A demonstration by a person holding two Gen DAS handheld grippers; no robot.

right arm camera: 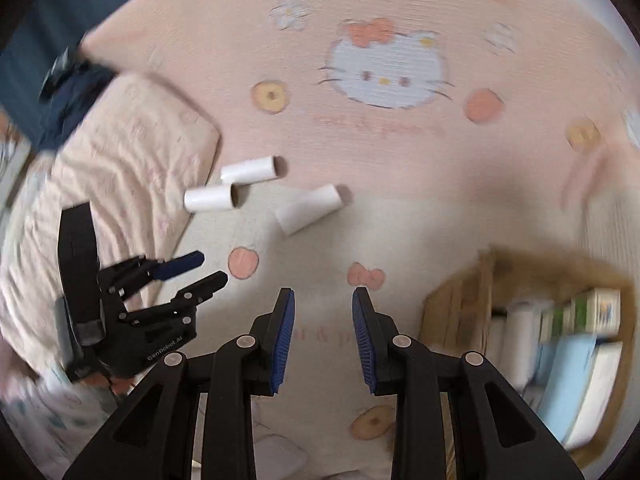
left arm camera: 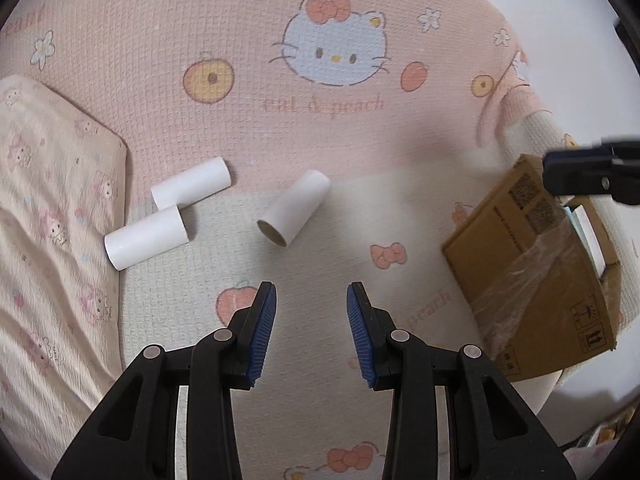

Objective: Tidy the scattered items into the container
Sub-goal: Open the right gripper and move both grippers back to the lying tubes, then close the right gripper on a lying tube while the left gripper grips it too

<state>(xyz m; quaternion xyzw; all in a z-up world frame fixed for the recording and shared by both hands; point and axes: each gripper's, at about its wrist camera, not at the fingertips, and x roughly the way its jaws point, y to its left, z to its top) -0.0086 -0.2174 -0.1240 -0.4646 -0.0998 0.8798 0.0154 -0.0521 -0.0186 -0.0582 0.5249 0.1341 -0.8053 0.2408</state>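
Three white cardboard tubes lie on the pink cartoon-cat blanket. In the left wrist view, one tube (left arm camera: 294, 208) lies just ahead of my open, empty left gripper (left arm camera: 311, 300). Two more tubes (left arm camera: 191, 183) (left arm camera: 146, 237) lie touching, further left. The open cardboard box (left arm camera: 532, 264) sits to the right. In the right wrist view, my right gripper (right arm camera: 323, 304) is open and empty. The tubes (right arm camera: 310, 209) (right arm camera: 250, 170) (right arm camera: 210, 198) lie ahead, and the box (right arm camera: 460, 308), holding cartons and a white tube, sits at the right. The left gripper (right arm camera: 208, 268) shows at the left, open.
A pink patterned pillow (left arm camera: 52, 216) lies on the left edge of the bed, also in the right wrist view (right arm camera: 120, 168). The right gripper's dark tip (left arm camera: 592, 176) shows above the box in the left wrist view. The right wrist view is motion-blurred.
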